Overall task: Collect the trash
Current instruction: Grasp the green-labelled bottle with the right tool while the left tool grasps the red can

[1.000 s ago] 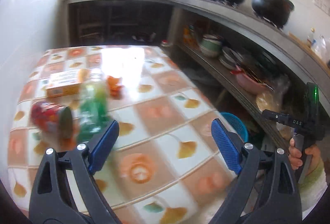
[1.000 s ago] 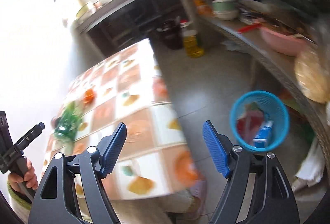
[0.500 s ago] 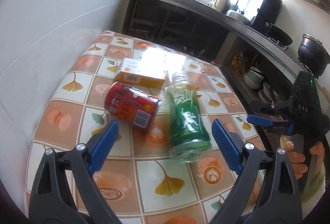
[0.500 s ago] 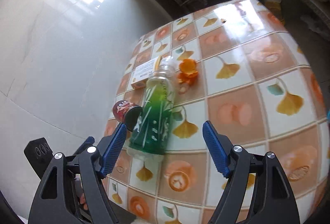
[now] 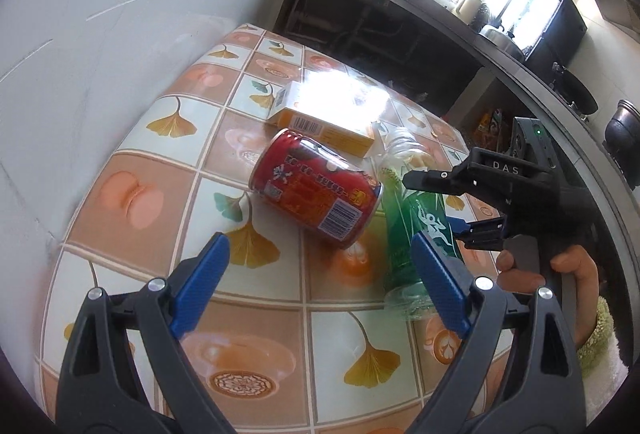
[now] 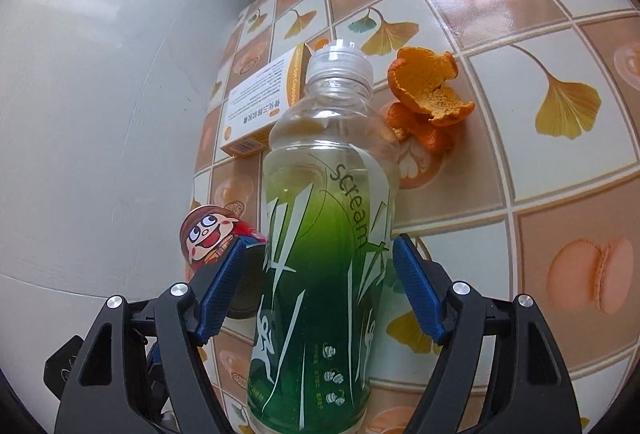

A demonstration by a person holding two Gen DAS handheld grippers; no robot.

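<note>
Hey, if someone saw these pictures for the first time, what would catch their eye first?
Probably the green bottle lying on the tiled table, filling the right wrist view between the open right claw. Next, the red can on its side just left of it, ahead of the open left claw. Bright orange peel sits by the bottle's cap.

Glossy clear plastic bottle (image 6: 324, 234); shiny printed metal can (image 5: 316, 188); matt cardboard box (image 5: 324, 122); rough orange peel (image 6: 430, 98); glossy tablecloth (image 6: 520, 14)
</note>
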